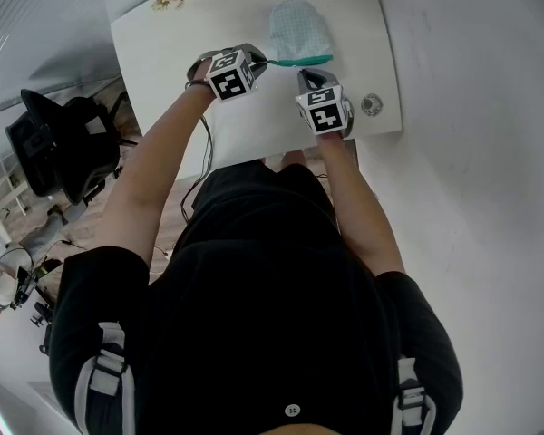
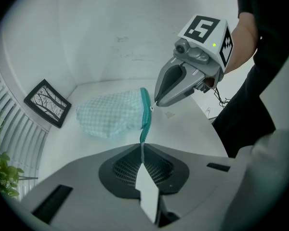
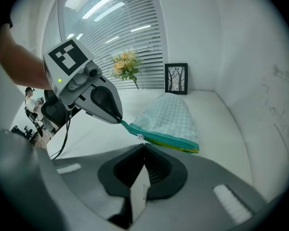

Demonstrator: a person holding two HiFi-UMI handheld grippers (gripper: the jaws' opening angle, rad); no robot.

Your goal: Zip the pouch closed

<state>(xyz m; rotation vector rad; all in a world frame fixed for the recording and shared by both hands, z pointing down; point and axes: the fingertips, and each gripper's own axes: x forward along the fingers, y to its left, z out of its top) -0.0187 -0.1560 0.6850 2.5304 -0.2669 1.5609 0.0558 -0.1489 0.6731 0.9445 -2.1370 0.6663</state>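
Note:
A pale checked pouch [image 1: 299, 27] with a teal zipper band [image 1: 299, 61] lies on the white table [image 1: 181, 34]. My left gripper [image 2: 142, 150] is shut on the end tail of the zipper band [image 2: 145, 114], at the pouch's [image 2: 113, 113] left corner. My right gripper [image 3: 143, 147] is shut at the small white zipper pull [image 3: 140, 136], close to that same end of the zipper band [image 3: 166, 139]. The other end of the band still shows a yellow-green gap. In the head view the left gripper [image 1: 259, 62] and right gripper [image 1: 309, 77] stand just in front of the pouch.
A framed picture [image 3: 176, 78] and a bunch of flowers [image 3: 125, 64] stand at the table's back. A small round metal piece [image 1: 372, 105] lies near the table's right front corner. A black chair [image 1: 59, 143] and a cable [image 1: 202, 166] are left of the table.

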